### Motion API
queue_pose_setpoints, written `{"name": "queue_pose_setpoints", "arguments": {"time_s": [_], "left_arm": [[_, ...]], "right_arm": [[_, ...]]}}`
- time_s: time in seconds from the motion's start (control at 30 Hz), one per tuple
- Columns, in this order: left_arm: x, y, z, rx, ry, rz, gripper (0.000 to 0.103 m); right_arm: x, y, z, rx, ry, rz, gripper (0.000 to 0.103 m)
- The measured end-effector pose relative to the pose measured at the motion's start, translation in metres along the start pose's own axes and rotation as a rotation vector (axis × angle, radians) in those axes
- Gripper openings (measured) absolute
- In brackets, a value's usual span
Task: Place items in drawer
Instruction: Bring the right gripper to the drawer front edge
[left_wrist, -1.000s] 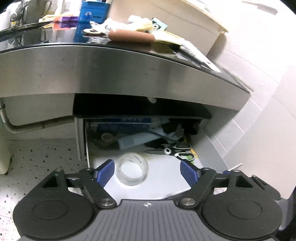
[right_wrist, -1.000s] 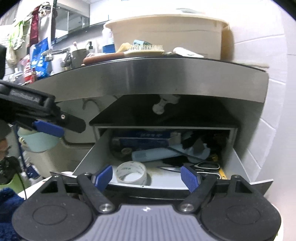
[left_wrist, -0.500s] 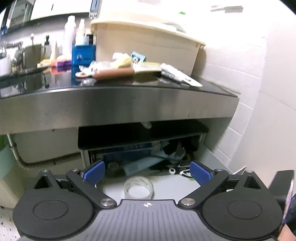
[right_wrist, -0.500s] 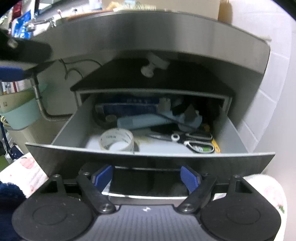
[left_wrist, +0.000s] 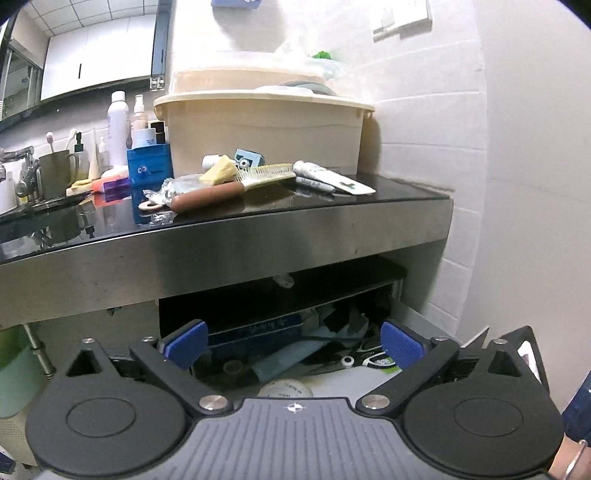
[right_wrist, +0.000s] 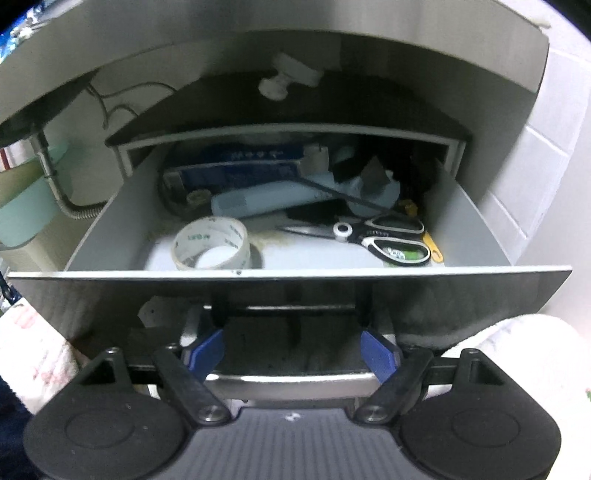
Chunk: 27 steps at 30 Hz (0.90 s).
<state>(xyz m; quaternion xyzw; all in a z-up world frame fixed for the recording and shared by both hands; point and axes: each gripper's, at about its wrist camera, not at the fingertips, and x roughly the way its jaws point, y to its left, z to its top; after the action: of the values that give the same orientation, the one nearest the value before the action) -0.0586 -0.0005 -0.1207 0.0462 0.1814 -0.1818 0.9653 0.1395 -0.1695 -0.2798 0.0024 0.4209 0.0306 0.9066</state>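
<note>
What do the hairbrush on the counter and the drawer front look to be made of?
hairbrush: handle looks like smooth brown wood or wood-look plastic with a soft sheen; bristles pale and stiff, probably plastic.
drawer front: looks like brushed metal, dull grey with a faint grain and blurry reflections; it could also be a metal-look laminate.

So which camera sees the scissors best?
The right wrist view: the scissors lie whole and in the open on the drawer floor. The left wrist view shows only a small bit of them, behind the left claw.
</note>
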Motion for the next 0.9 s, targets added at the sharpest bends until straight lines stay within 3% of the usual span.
{"name": "queue_pose_setpoints", "arguments": {"time_s": [0.2, 0.9], "left_arm": [[-0.004, -0.003, -0.001, 0.027, -0.011, -0.002, 0.103], [-0.003, -0.004, -0.004, 0.034, 0.009, -0.029, 0.103]], "right_arm": [[0.014, 0.001, 0.001, 0.0, 0.046, -0.004, 0.08], [0.025, 0.001, 0.014, -0.013, 0.087, 0.005, 0.083]]}}
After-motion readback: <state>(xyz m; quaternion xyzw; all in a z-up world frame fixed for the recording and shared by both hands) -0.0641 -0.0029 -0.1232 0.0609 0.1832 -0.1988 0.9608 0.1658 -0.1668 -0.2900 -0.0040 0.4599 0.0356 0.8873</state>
